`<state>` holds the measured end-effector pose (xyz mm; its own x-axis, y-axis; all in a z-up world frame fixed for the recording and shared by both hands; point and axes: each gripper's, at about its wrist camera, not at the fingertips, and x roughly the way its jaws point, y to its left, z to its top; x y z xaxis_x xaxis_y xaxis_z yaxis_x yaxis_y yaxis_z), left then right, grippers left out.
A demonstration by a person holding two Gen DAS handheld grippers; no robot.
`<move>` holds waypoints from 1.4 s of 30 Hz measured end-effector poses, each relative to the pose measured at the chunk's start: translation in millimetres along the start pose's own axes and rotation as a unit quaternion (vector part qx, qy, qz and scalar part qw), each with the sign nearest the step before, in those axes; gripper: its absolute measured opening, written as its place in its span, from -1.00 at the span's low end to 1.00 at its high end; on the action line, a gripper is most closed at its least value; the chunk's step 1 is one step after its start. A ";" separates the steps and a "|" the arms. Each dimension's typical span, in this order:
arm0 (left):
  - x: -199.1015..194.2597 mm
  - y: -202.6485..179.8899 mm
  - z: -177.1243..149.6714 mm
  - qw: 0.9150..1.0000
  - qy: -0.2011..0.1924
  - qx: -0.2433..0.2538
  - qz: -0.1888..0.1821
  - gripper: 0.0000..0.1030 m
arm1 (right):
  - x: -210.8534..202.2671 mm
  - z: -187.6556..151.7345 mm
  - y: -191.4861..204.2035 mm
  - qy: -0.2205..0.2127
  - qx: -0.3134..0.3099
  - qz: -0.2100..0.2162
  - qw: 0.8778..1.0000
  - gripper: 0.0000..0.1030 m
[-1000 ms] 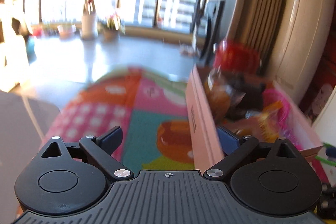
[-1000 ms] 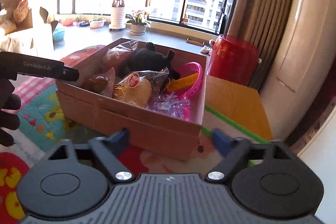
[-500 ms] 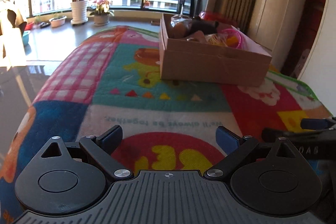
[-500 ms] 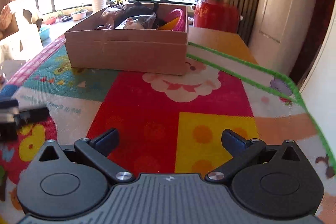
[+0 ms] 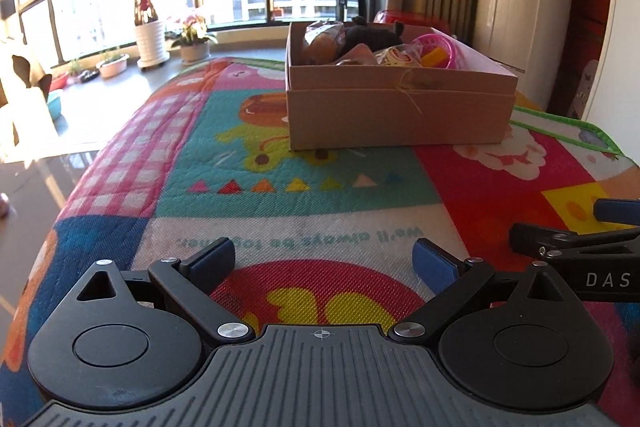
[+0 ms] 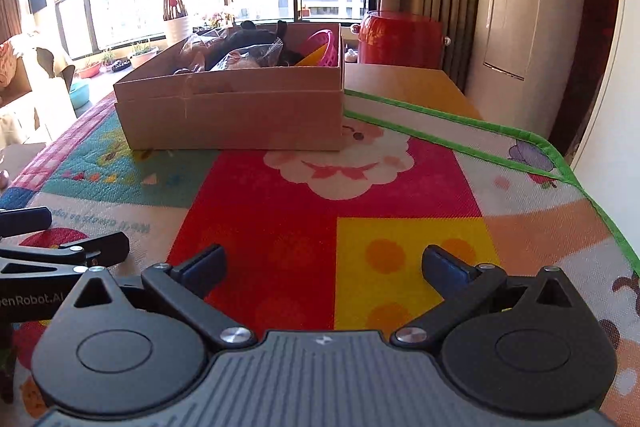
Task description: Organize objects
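Observation:
A brown cardboard box (image 5: 400,111) stands on the far part of a colourful play mat (image 5: 304,195); it also shows in the right wrist view (image 6: 236,115). It holds wrapped snacks (image 5: 394,57), a black plush toy (image 5: 368,35) and a pink basket (image 5: 440,47). My left gripper (image 5: 324,261) is open and empty, low over the mat's near end. My right gripper (image 6: 324,263) is open and empty beside it, and it shows at the right edge of the left wrist view (image 5: 580,247). Both are well short of the box.
A red container (image 6: 400,41) stands behind the box near the curtains. A wooden table top (image 6: 404,87) shows past the mat's green edge (image 6: 520,155). Potted plants (image 5: 150,39) line the window sill. A white wall is close on the right.
Both grippers have drawn back from the box to the near end of the mat and lowered. They stay open and empty. The box has not moved.

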<state>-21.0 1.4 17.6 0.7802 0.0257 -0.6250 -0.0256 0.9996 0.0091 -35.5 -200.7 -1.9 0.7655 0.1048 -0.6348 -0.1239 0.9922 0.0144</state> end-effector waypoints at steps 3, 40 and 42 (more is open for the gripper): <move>-0.1 -0.5 0.1 1.000 0.000 0.001 0.001 0.95 | -0.3 -0.1 -0.2 0.000 0.000 -0.001 1.000 1.00; -0.3 -1.7 0.9 1.000 0.000 -0.005 0.001 0.95 | -0.7 -1.4 -1.0 -0.002 0.006 -0.012 1.000 1.00; 0.1 -1.7 0.9 1.000 0.000 -0.005 0.002 0.95 | -0.5 -1.2 -1.1 -0.002 0.006 -0.012 1.000 1.00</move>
<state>-20.3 -0.3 18.3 0.7796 0.0297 -0.6256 -0.0348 0.9994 0.0041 -36.6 -202.0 -2.6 0.7702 0.0810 -0.6326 -0.0981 0.9951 0.0080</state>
